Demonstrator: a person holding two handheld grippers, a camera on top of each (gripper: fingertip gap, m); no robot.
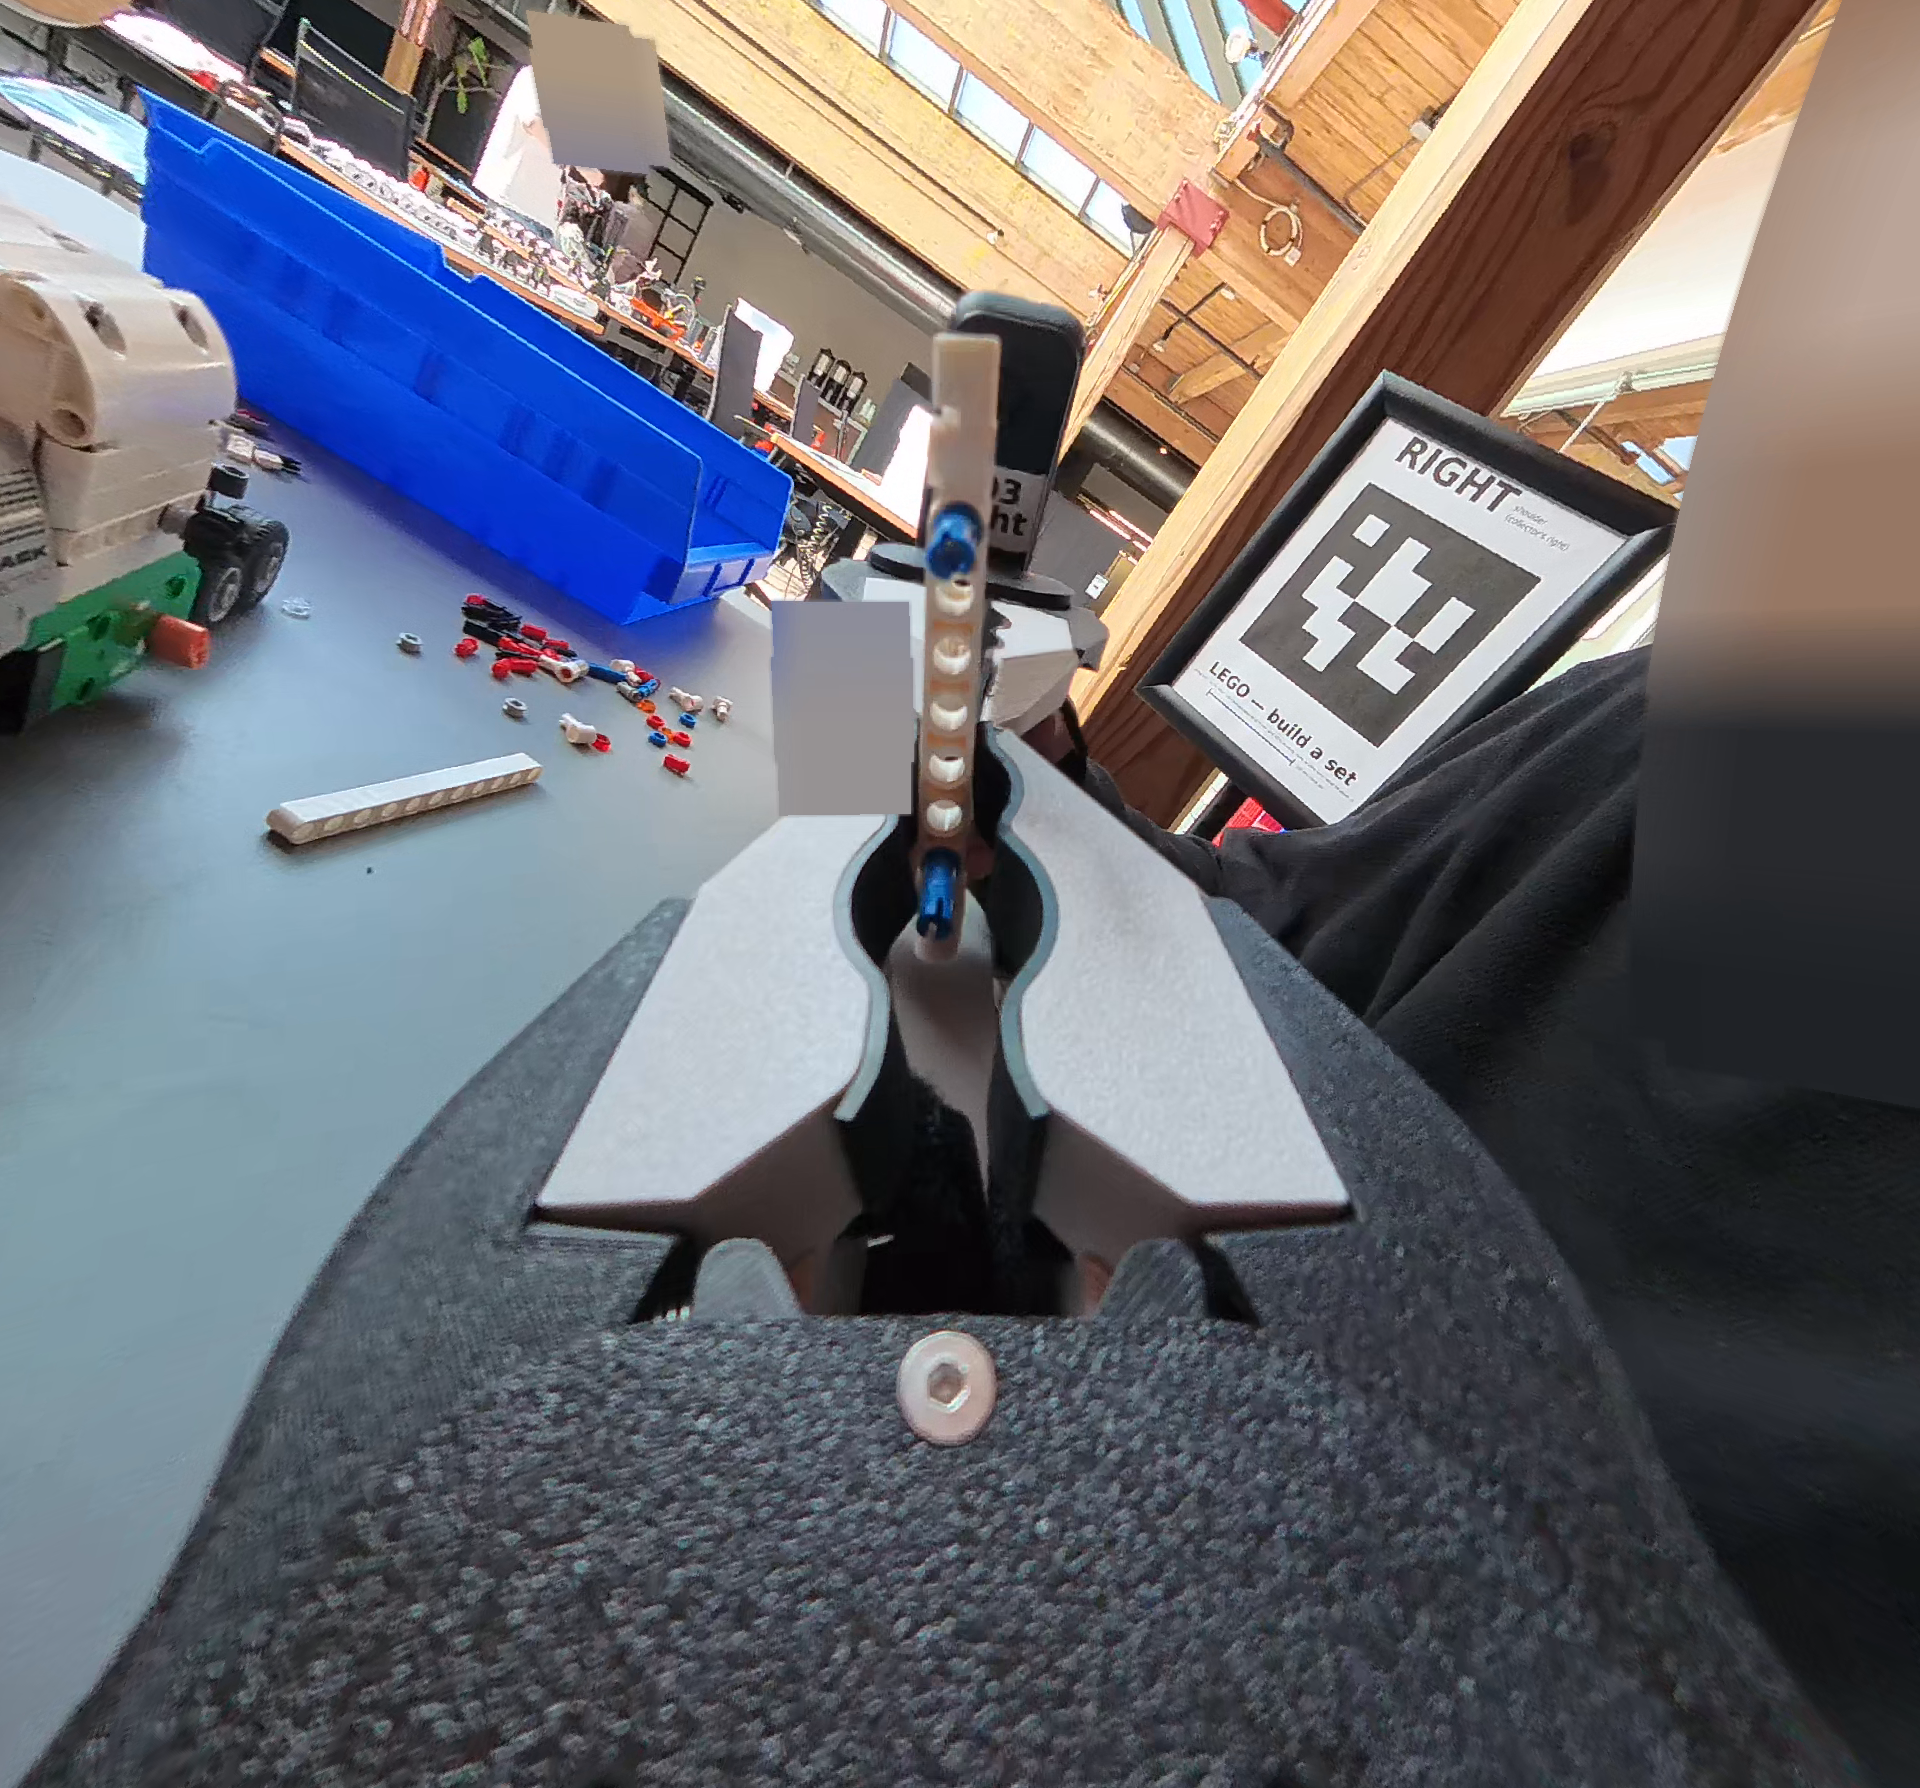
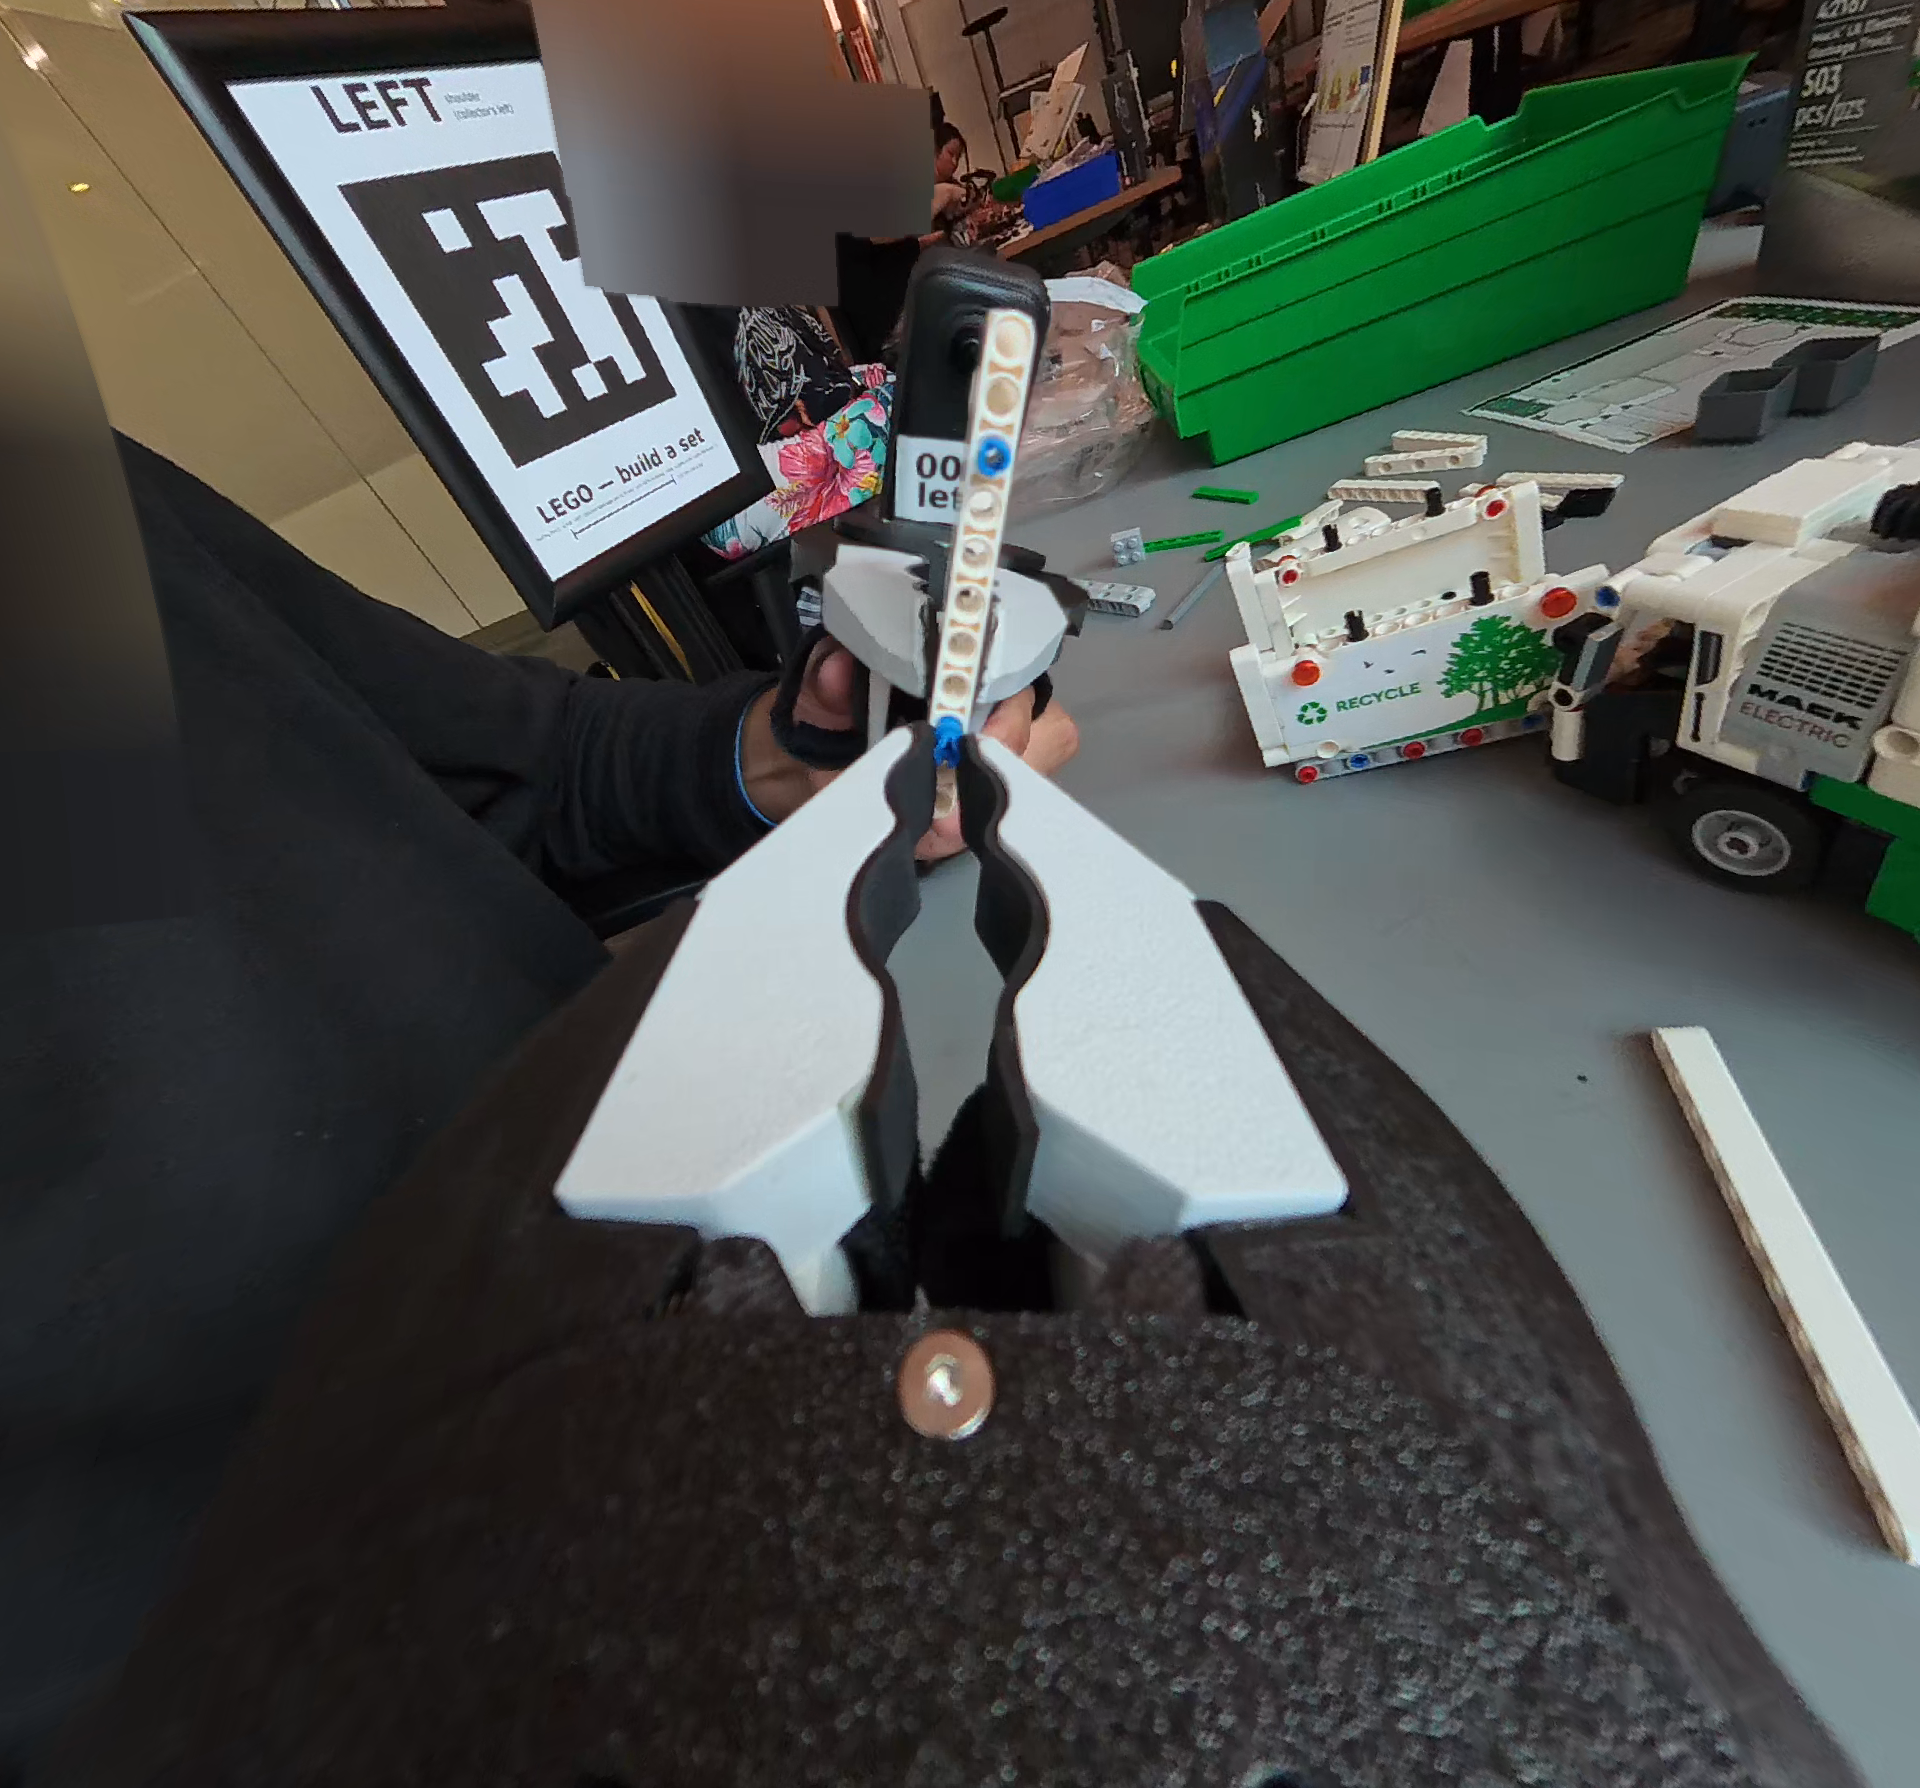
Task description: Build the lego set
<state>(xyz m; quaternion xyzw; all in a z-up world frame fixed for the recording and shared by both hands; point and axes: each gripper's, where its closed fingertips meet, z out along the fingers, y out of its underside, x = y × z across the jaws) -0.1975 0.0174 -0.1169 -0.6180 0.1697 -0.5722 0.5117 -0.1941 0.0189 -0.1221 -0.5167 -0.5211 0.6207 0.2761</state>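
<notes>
White beam (image 1: 952, 595), blue pins (image 1: 951, 538); blue bin (image 1: 436, 367); green bin (image 2: 1434, 252)

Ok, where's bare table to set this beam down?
Bare grey table lies on the near side of the loose white beam. Another gap sits between the white strip and the truck. Crowded: the small-parts scatter by the blue bin.

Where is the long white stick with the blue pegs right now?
The white beam is up in the air above the grey table, standing upright between the jaws of the left gripper and the right gripper, which face each other.
</notes>
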